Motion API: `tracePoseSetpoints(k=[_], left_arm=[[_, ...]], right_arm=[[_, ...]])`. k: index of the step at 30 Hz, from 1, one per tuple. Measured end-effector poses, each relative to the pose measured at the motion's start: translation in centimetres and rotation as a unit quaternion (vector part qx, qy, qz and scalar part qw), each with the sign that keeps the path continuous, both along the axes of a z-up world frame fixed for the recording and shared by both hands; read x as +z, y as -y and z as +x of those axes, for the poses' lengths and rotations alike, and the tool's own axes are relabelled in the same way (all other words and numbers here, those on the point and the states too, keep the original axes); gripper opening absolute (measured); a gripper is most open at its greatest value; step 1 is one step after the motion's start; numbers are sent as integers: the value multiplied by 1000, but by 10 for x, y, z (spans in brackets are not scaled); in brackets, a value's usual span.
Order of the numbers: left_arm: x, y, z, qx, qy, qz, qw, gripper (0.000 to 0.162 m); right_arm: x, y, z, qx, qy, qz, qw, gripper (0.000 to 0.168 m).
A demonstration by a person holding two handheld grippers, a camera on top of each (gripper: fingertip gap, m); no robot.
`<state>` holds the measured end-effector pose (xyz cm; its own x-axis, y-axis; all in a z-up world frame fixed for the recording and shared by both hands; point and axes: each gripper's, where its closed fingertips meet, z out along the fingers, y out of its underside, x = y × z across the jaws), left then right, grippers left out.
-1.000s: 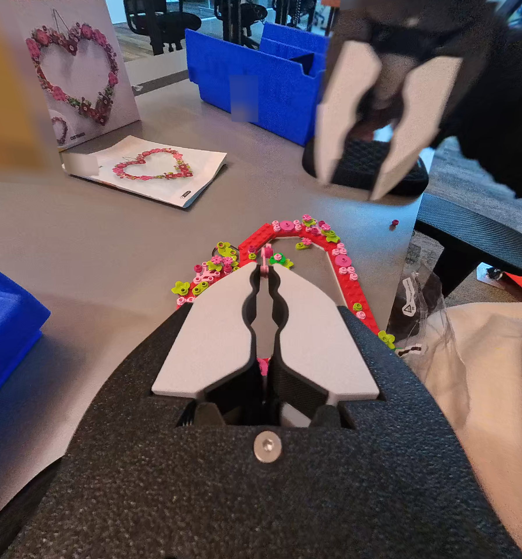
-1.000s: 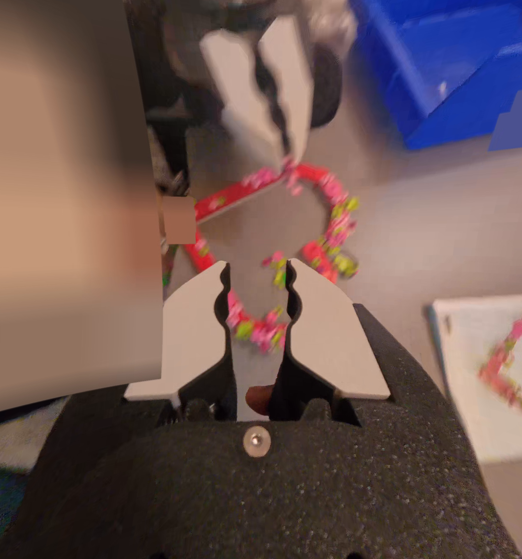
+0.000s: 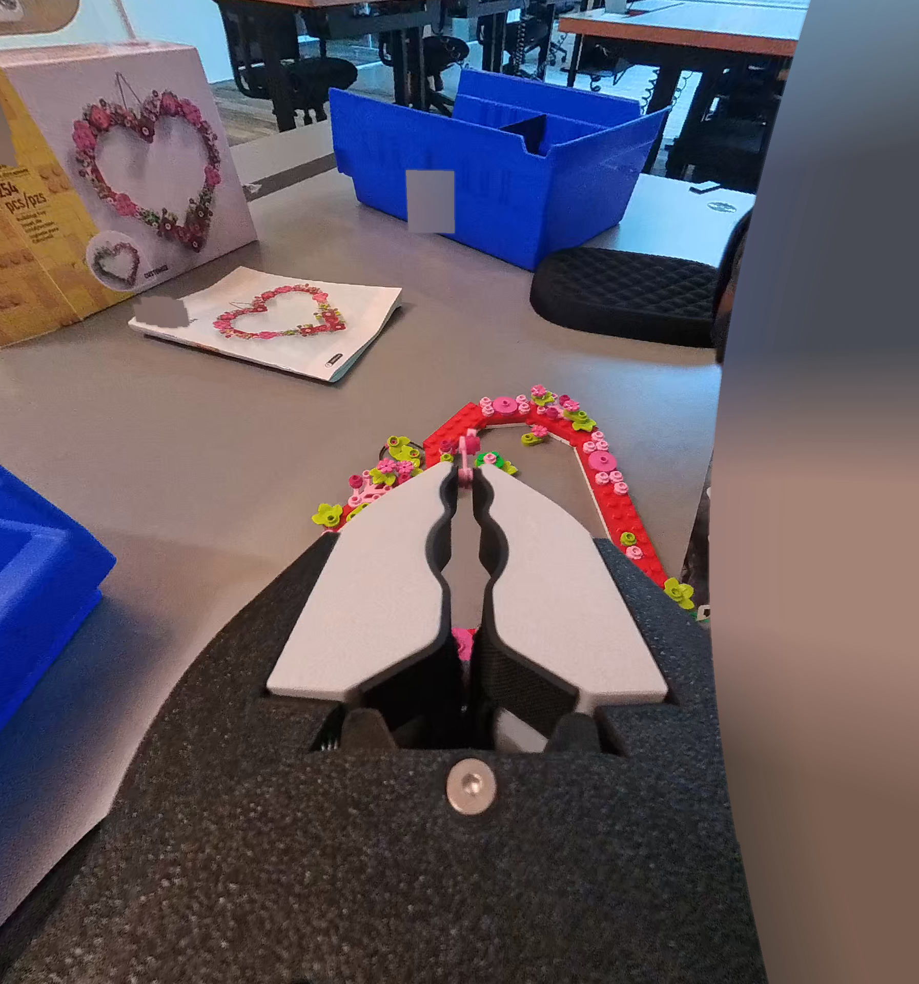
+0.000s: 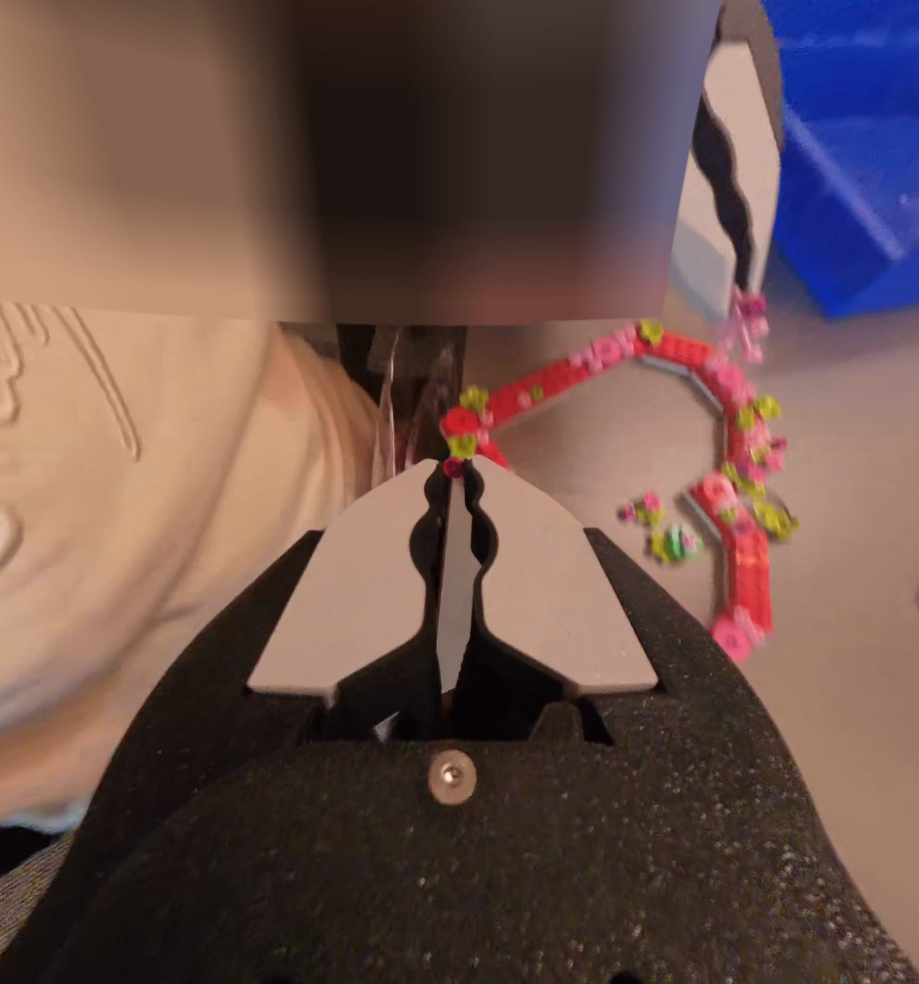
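roughly centred on the grey worktop [image 3: 191,479] lies the red brick heart [image 3: 619,511], blue bin [image 3: 499,175] far behind it. left gripper [image 3: 465,471] is clenched on a pink stem piece [image 3: 466,458] over the heart's far-left side. right gripper [image 4: 454,466] pinches a tiny dark-pink stud [image 4: 453,467] at the near tip. judgement: keep both grips steady and square

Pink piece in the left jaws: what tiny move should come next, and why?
Probably lower the left gripper slightly: its jaws pinch the pink piece by bare studs of the red heart, and it looks not yet pressed on.
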<state>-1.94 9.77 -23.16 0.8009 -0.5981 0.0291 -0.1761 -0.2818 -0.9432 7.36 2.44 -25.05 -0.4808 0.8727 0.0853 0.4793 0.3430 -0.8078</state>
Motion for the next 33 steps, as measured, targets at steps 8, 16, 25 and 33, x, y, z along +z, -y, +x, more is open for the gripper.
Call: tracePoseSetpoints(k=[8,16,25,33], left_arm=[[2,2,-1,-2,-4,7,1000,4],[3,4,1,-7,-2,8,1000,5],[4,9,8,-29,26,-1,999,4],[2,16,25,-78,89,-46,992,4]], right_arm=[[-38,47,-7,97,115,1,989,7],[-57,47,4,100,173,32,979,16],[-44,40,5,104,140,44,984,27],[35,-43,-51,-106,-132,161,972,17]])
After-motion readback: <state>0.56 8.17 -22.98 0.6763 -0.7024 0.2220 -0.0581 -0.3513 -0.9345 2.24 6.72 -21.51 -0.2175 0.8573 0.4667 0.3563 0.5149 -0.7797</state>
